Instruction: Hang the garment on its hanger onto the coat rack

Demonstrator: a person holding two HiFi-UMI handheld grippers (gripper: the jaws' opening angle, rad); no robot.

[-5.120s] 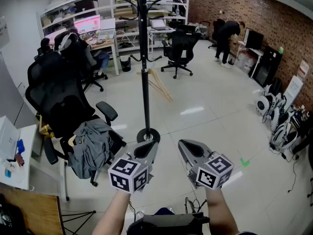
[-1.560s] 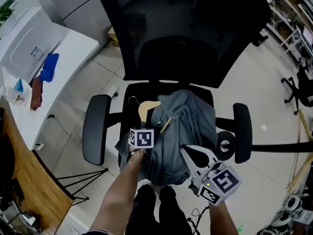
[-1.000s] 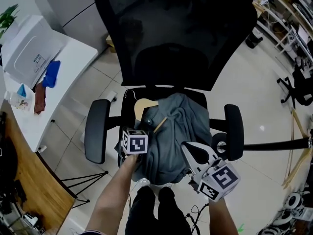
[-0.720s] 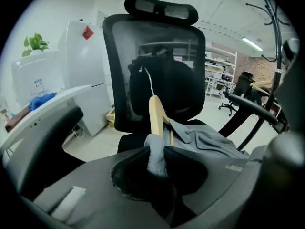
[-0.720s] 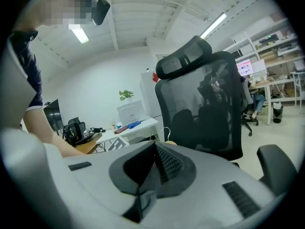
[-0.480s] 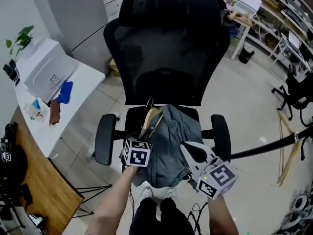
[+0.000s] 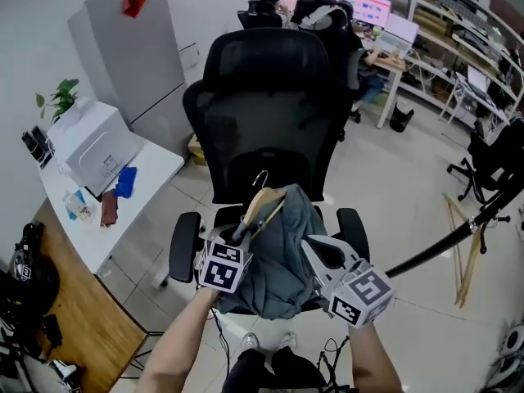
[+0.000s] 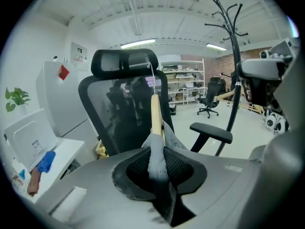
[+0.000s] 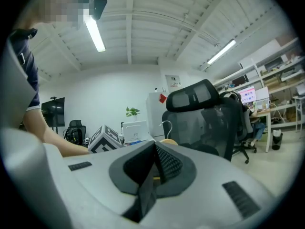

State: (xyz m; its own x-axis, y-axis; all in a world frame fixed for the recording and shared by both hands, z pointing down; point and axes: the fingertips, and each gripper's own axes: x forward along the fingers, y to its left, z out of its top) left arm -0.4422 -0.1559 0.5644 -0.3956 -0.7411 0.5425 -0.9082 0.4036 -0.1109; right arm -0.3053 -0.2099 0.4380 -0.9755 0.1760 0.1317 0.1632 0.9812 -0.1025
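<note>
The left gripper, its jaws just closed on the garment over its hanger, has lifted it clear of the chair seat; the right gripper is shut and empty; carrying to the coat rack comes next.

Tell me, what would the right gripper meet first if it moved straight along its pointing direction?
Most likely the grey garment on its wooden hanger, close before the right gripper; the black chair backrest lies farther behind. Depth is uncertain.

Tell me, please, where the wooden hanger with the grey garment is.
The wooden hanger sits mid head view, before the black office chair's backrest, gripped through the grey garment by the left gripper.
</note>
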